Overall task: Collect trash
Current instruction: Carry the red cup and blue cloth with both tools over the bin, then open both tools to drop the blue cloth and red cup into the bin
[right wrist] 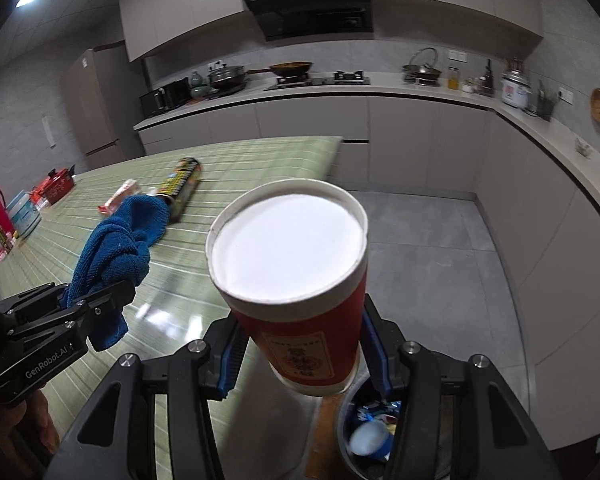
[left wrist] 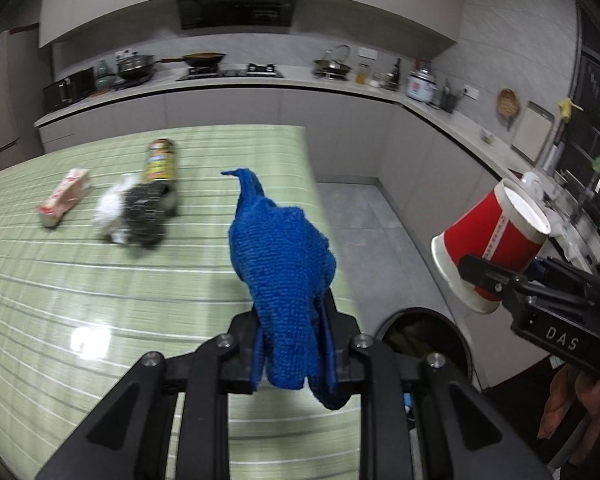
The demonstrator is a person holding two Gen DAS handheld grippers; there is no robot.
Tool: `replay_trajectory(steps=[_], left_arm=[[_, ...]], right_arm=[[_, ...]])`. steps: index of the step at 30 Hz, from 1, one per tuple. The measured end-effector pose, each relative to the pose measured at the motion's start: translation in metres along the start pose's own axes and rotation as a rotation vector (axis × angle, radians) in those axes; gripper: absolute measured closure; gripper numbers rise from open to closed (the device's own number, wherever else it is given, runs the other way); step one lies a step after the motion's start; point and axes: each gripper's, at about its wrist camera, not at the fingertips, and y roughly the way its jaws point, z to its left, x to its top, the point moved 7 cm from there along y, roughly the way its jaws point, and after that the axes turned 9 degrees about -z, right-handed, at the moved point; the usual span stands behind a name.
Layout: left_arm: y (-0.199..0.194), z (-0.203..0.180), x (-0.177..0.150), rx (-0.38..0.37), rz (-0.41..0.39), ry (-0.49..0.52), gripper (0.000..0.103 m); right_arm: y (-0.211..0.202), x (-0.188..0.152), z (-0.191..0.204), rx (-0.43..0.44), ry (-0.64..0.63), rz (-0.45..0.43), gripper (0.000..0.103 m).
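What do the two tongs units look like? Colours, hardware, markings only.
Both are matte black two-finger linkage units with silver round fasteners at the pivots and blue ribbed pads inside the fingers. The left tongs carry white "GenRobot.AI" lettering on the side. The right tongs show white "DAS" on the body. No cables visible. A bare hand grips the right unit's base; no sleeve can be made out.

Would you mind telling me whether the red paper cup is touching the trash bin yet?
Apart. The left wrist view shows the red paper cup gripped by the right hand-held gripper, in mid-air, well above and beside the trash bin, with floor visible between.
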Motion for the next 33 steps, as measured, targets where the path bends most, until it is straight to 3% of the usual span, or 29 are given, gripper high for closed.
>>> replay_trajectory(steps=[15, 33], left_arm=[[0.031, -0.123, -0.033, -0.119, 0.073, 0.059, 0.079], [0.081, -0.18, -0.11, -0.122, 0.226, 0.037, 0.079]], right_arm=[[-0.037, -0.04, -0.121, -0.107, 0.062, 0.045, 0.049], [-0.009, -0.11, -0.165, -0.072, 0.076, 0.169, 0.049]])
